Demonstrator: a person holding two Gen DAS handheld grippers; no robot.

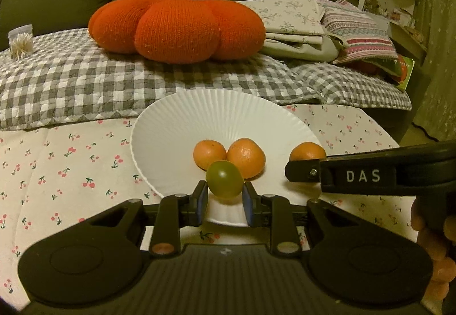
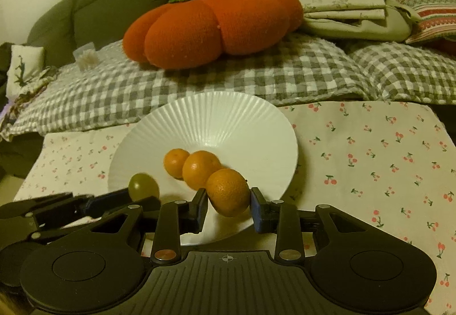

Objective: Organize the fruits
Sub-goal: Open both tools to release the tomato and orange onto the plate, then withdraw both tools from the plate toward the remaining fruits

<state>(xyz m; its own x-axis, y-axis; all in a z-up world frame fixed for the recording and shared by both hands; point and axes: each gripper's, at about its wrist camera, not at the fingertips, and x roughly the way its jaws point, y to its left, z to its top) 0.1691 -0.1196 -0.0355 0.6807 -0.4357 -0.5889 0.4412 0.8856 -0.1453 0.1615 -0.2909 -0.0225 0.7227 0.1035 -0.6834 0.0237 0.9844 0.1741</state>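
Nearest, the left claw (image 1: 225, 202) pinches a green grape (image 1: 224, 179) over the near rim of the white fluted plate (image 1: 176, 121). The right claw (image 2: 229, 205) grips an orange citrus fruit (image 2: 228, 192) above the same near rim, to the grape's right. On the plate, just behind them, two more small oranges (image 2: 189, 165) sit touching. The cherry-print cloth (image 2: 370, 149) lies open either side of the plate. White letters "DAS" (image 1: 362, 176) read on the right claw's side. Beyond the plate, a gingham quilt (image 1: 85, 78) carries a knitted pumpkin cushion (image 1: 176, 27).
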